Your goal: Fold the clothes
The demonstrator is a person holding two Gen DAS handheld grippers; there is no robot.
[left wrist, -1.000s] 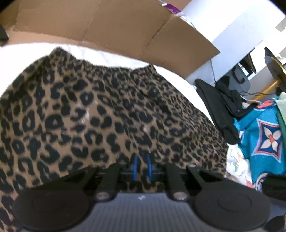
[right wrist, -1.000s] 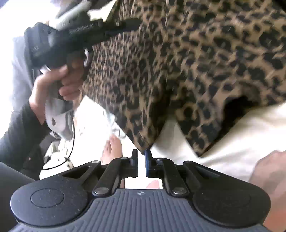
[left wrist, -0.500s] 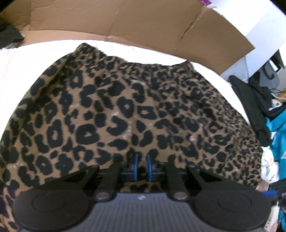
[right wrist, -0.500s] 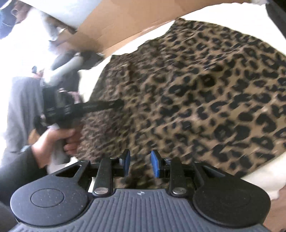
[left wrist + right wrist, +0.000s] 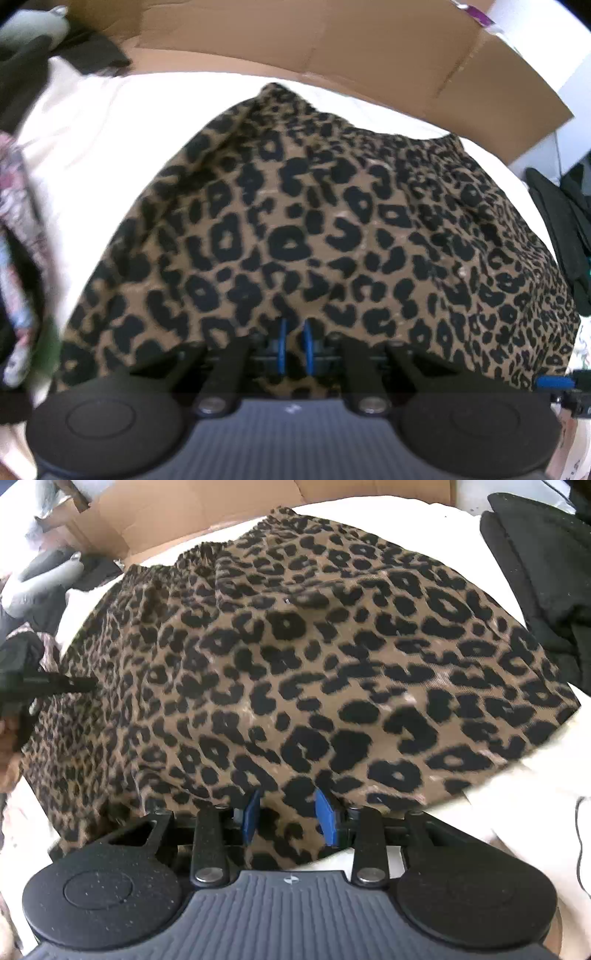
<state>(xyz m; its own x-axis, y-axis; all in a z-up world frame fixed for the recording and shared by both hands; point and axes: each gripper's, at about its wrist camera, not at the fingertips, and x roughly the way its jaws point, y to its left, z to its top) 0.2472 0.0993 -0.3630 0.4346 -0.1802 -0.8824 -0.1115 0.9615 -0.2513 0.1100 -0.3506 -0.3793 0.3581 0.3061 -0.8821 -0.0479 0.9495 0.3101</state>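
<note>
Right hand-held gripper [image 5: 289, 818]: blue pads parted and opening, near hem of the leopard-print garment [image 5: 314, 672] lying loose between them, not pressed. Reads as a release.

Left hand-held gripper [image 5: 294, 345]: pads nearly together, a fold of the same print cloth pinched between them at the near edge. In the right wrist view its black fingers enter from the left and meet the garment's left side.

Garment spread flat on the white surface [image 5: 110, 122], gathered waistband at the far end by the cardboard sheet [image 5: 332, 40]. Dark clothing [image 5: 539, 565] heaped just off its right side; patterned fabric [image 5: 18, 229] at the left margin.

Step in hand, as I judge it: laying out and flattening, before any fold. The cloth looks single-layered, no crease made.

Next move likely calls for the left side to let go as well, then both to re-grip matching corners or one side edge, and carry it over evenly so the hem lines up.

Against a second ago: the garment then hung draped in the air with the right pads almost closed and a bare foot visible below; now it lies down and the right pads stand apart. The left view has tipped downward, showing more surface and less of the room.
</note>
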